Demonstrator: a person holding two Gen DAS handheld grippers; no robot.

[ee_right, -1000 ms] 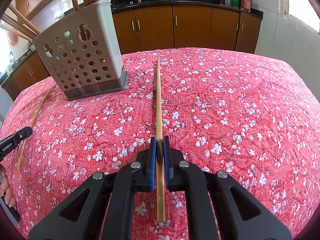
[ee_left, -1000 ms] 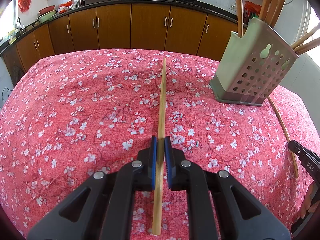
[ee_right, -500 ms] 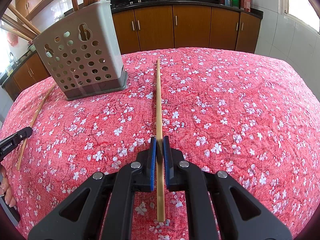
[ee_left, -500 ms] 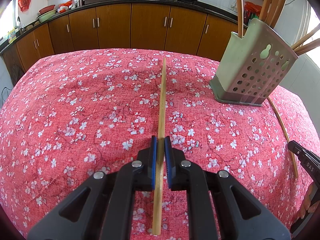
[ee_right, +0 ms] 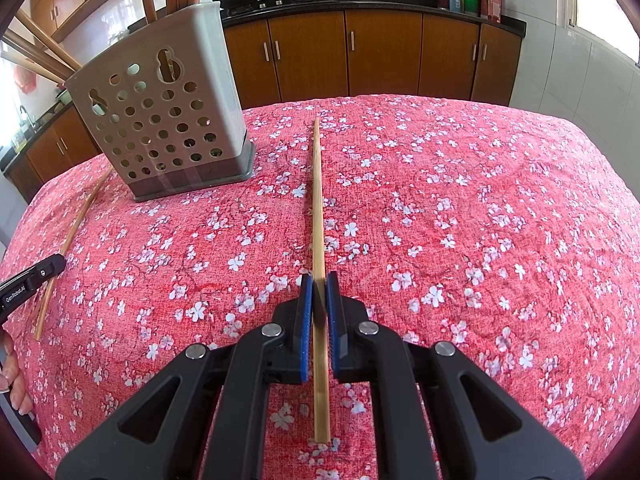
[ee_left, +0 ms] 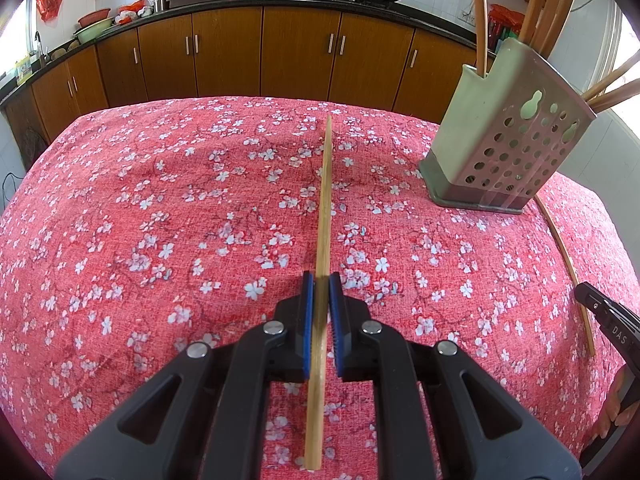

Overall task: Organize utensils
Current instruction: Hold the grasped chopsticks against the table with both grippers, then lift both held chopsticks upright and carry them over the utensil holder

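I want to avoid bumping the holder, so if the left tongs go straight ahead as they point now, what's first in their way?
Nothing, apparently. The left tongs, shut on a chopstick, point along it over bare tablecloth. The utensil holder stands off to the right, though depth is unclear.

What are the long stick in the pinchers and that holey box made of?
The long pale stick looks like bamboo or light wood: matte tan, faint lengthwise grain. The grey-green box with round holes looks like moulded plastic: smooth, slightly glossy walls and neatly punched holes. The red flowered tablecloth looks like woven fabric.
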